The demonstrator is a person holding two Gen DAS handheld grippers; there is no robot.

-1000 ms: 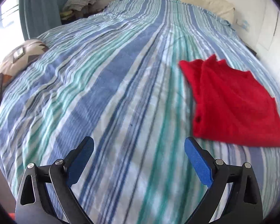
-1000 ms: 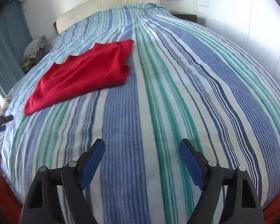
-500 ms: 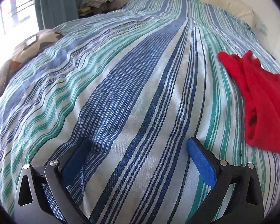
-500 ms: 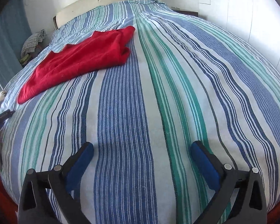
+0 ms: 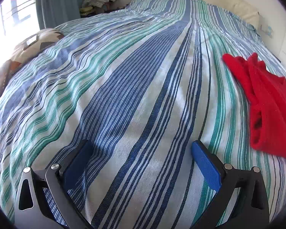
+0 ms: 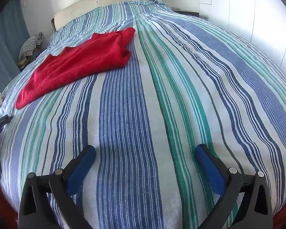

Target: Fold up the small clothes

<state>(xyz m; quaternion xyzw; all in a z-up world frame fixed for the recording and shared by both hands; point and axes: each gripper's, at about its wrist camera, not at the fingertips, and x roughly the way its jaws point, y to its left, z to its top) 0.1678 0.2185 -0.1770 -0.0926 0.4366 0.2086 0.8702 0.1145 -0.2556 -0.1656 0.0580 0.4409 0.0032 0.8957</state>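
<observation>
Both grippers hang spread and empty over the striped bed, the red garment lying apart from them.

A patterned cushion [image 5: 30, 46] sits at the bed's [image 5: 124, 87] left edge. The left gripper [image 5: 141, 150] has its blue fingers [image 5: 206, 165] wide apart, nothing between them. To its right lies the folded red garment [image 5: 268, 103] flat on the bedspread. The right gripper [image 6: 145, 158] has just been opening and stands at full spread, holding nothing; in its view the garment [image 6: 80, 63] lies well ahead to the left.

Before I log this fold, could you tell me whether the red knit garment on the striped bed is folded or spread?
Folded: the red knit garment lies doubled, with layered edges at its end.
</observation>
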